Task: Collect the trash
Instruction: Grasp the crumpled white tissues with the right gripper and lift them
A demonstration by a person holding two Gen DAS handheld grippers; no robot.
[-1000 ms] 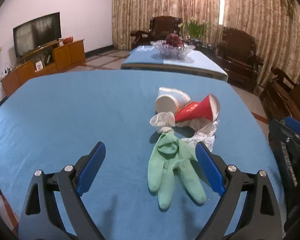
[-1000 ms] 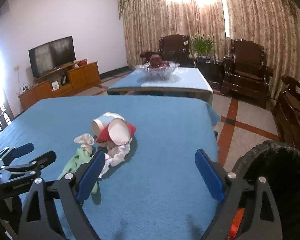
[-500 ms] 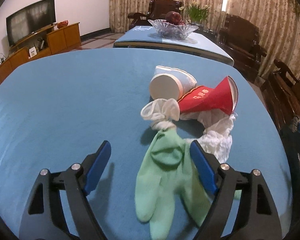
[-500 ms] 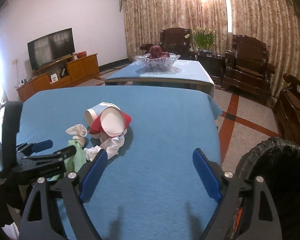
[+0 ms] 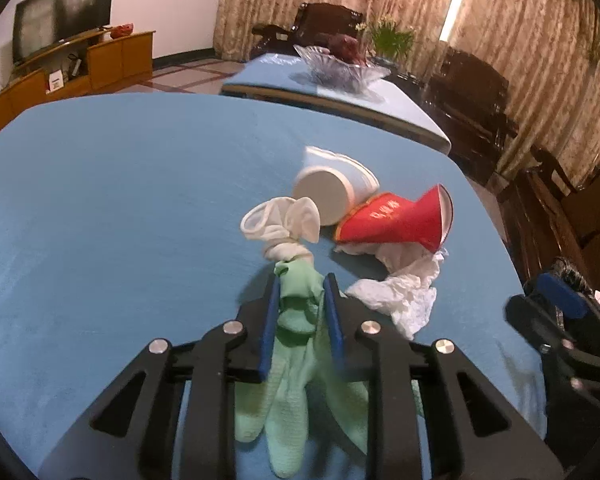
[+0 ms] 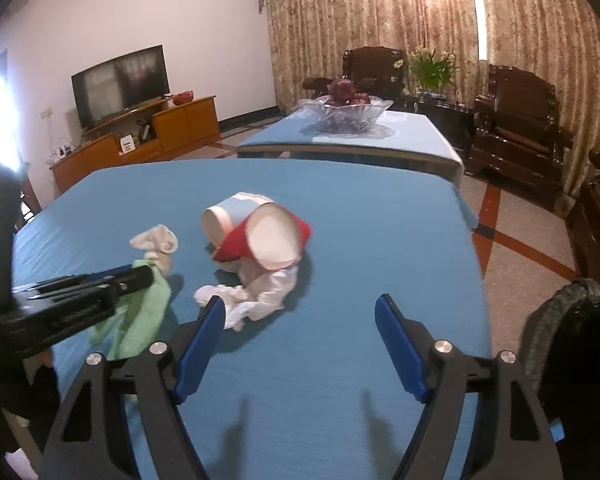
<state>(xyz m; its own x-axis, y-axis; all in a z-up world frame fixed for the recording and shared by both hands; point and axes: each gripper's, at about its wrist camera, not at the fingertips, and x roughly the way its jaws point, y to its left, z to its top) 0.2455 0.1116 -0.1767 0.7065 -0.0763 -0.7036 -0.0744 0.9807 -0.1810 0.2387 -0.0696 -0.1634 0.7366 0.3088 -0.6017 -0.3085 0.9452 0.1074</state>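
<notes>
Since half a second ago the left gripper [image 5: 300,280] has pushed forward and its jaws have closed, now pinching the green glove [image 5: 300,312] near its cuff; before, they stood spread on either side of it.

With the red paper cup [image 6: 268,240] as landmark: far to its left the tabletop [image 6: 380,220] runs bare and blue out to its left edge, a wide stretch free of things. Nearer, left of the cup, lies a knotted white glove [image 6: 156,242], touching the green glove's cuff. The green glove hangs from the left gripper [image 6: 140,276] with its fingers drooping toward the near-left edge of the tabletop. Just left of and behind the red cup lies a white-and-blue paper cup [image 6: 228,216] on its side, the two cups touching. Under and in front of the red cup sits crumpled white tissue [image 6: 256,296], spreading toward the near side.

Right of the cup the cloth is bare to the right edge, past which tiled floor [image 6: 512,248] shows. The right gripper [image 6: 300,312] hovers over the near part of the tabletop, jaws spread wide and holding nothing, its left finger just in front of the tissue. A dark bin [image 6: 572,340] stands beyond the near-right corner, below tabletop level.
</notes>
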